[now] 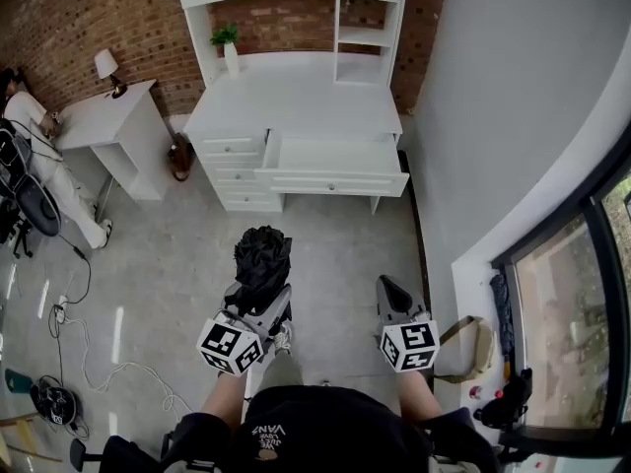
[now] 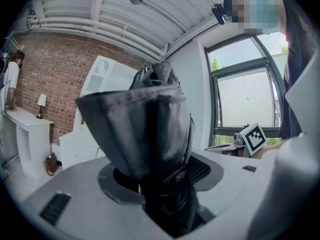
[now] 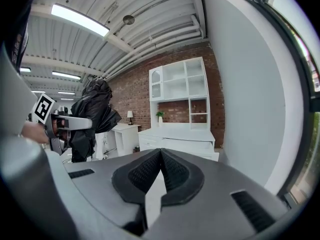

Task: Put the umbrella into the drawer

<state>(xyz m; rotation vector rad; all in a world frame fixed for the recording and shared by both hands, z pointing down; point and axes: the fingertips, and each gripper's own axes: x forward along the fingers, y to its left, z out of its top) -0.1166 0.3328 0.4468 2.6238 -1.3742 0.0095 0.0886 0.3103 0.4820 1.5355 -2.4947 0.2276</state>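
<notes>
A folded black umbrella [image 1: 262,259] stands upright between the jaws of my left gripper [image 1: 258,299], which is shut on it. In the left gripper view the umbrella's [image 2: 150,134] dark fabric fills the middle and hides most of the pads of that gripper [image 2: 165,184]. My right gripper [image 1: 392,289] is beside it on the right, shut and empty, its pads meeting at the tips [image 3: 160,151]. Ahead stands a white desk [image 1: 296,97] with its wide drawer [image 1: 335,166] pulled open. The right gripper view shows the umbrella [image 3: 92,116] at left and the drawer [image 3: 185,145] straight ahead.
A small white side table [image 1: 104,116] with a lamp stands at the left, and a seated person [image 1: 39,156] is beside it. A brown bag [image 1: 179,156] leans by the desk. Cables [image 1: 89,343] trail on the floor at left. A grey wall and window [image 1: 552,304] run along the right.
</notes>
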